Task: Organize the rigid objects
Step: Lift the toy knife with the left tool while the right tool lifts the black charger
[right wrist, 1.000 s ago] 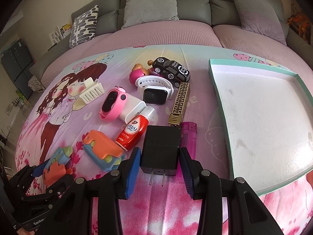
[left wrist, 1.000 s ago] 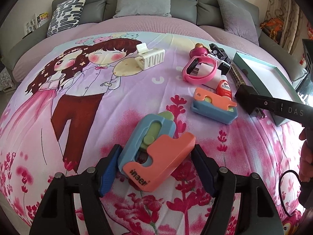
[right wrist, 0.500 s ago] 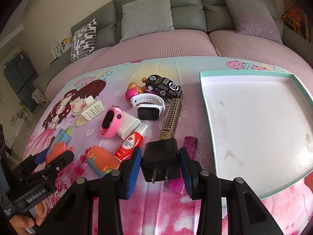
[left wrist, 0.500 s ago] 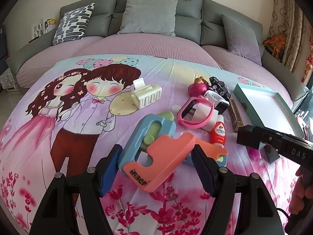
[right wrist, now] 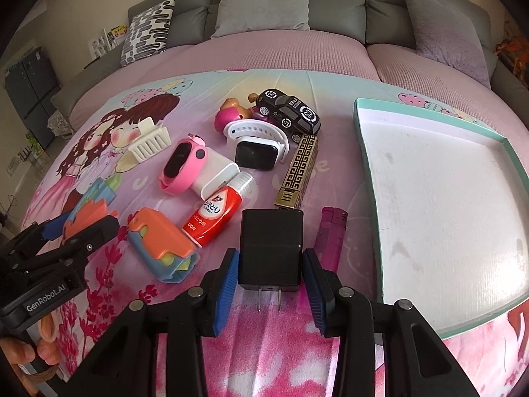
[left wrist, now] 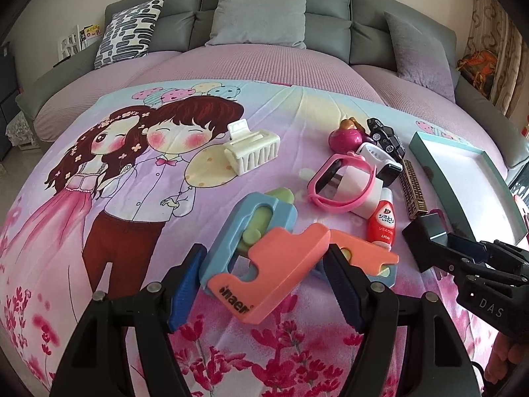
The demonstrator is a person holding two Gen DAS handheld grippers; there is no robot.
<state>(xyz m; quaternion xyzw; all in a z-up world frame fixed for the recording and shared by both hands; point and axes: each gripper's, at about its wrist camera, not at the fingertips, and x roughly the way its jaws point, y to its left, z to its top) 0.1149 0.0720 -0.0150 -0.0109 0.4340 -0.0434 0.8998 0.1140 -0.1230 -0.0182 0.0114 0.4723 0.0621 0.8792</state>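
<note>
My left gripper (left wrist: pixel 264 254) is shut on an orange and blue toy gun (left wrist: pixel 264 264) and holds it above the cartoon bedspread. A second orange and blue toy (right wrist: pixel 162 244) lies on the spread, half hidden behind the held one in the left wrist view. My right gripper (right wrist: pixel 269 258) is shut on a black plug charger (right wrist: pixel 271 244), prongs pointing back at the camera, just left of a pink lighter (right wrist: pixel 330 235). The teal box lid (right wrist: pixel 362 152) with a white inside lies to the right, with nothing in it.
A red bottle (right wrist: pixel 215 211), pink watch (right wrist: pixel 185 165), white watch (right wrist: pixel 258 152), black toy car (right wrist: pixel 291 112), gold patterned lighter (right wrist: pixel 299 172), pink figure (right wrist: pixel 228 115) and white hair claw (right wrist: pixel 150 142) lie clustered mid-bed. Grey sofa cushions line the back. A person's fingers show at lower left.
The left gripper has risen with the toy gun and drifted toward the pile, so the second toy now sits behind it. The right gripper holds the charger much as before.
</note>
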